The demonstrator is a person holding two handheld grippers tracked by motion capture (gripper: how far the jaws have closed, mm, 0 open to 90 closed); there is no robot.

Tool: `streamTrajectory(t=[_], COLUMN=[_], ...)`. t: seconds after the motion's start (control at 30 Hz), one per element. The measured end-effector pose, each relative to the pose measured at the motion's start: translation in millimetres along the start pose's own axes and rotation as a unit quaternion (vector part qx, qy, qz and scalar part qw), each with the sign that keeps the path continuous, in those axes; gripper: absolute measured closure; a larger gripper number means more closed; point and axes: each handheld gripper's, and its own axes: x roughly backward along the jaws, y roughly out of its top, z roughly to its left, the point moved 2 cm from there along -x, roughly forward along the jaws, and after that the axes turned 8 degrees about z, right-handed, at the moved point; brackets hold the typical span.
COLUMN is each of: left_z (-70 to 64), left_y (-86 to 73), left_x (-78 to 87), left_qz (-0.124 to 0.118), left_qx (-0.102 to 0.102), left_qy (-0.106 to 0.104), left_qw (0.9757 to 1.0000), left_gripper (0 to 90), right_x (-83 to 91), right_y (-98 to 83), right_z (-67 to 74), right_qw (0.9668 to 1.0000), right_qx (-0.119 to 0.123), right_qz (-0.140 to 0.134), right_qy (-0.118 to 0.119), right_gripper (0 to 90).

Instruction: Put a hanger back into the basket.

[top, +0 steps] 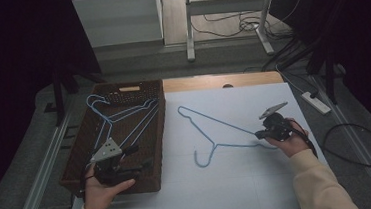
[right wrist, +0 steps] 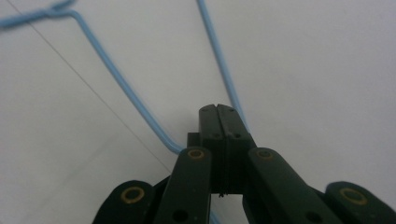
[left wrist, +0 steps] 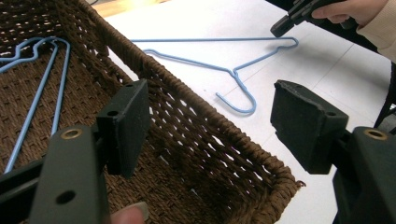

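Observation:
A light blue wire hanger point(top: 225, 126) point(left wrist: 233, 72) point(right wrist: 112, 74) lies flat on the white table, hook toward me. My right gripper point(top: 257, 135) point(left wrist: 280, 29) point(right wrist: 217, 109) is shut, its tips pressed together right over the hanger's right corner. The wire runs under and behind the jaws, and I cannot tell whether it is pinched. My left gripper point(top: 141, 156) point(left wrist: 210, 121) is open and holds nothing; it hovers over the near right corner of a brown wicker basket point(top: 122, 89) point(left wrist: 187, 107). More blue hangers point(top: 124, 117) point(left wrist: 46, 74) lie inside the basket.
The basket takes up the table's left side, and its woven wall stands between my left gripper and the loose hanger. The white table top point(top: 229, 181) spreads around the hanger. Off the table's right edge lie a power strip point(top: 316, 101) and a looped cable point(top: 362, 145).

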Motion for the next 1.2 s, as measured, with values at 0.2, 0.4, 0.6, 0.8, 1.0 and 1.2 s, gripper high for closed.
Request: streamTrajectory(t=[0.2, 0.4, 0.6, 0.8, 1.0, 1.2], left_z=[1.0, 0.5, -0.1, 1.2, 0.0, 0.7], left_y=[-0.7, -0.6, -0.3, -0.1, 1.2, 1.0], left_x=[-0.6, -2.0, -1.2, 0.0, -1.2, -3.2], left_qz=[0.002, 0.005, 0.004, 0.003, 0.004, 0.005], left_qx=[0.002, 0.001, 0.001, 0.002, 0.001, 0.002], left_qy=[0.000, -0.002, -0.003, -0.005, -0.008, -0.008], left_qw=[1.0000, 1.0000, 1.0000, 1.0000, 1.0000, 0.9999], left_gripper=[29.2, 29.2, 29.3, 29.2, 29.3, 29.3], right_x=[-4.2, -0.9, 7.0, 16.3, 20.2, 18.8], right_y=[-12.8, -29.3, -46.8, -66.7, -78.9, -82.7], right_z=[-12.3, -13.0, -3.1, 22.2, 55.7, 91.5], right_qw=[0.9990, 0.9985, 0.9976, 0.9965, 0.9919, 0.9861], right_qx=[-0.003, -0.006, -0.014, -0.012, 0.006, 0.037], right_qz=[0.042, 0.054, 0.064, 0.069, 0.073, 0.067], right_qy=[-0.014, -0.008, 0.023, 0.046, 0.104, 0.147], right_gripper=[90.0, 90.0, 90.0, 90.0, 90.0, 90.0])
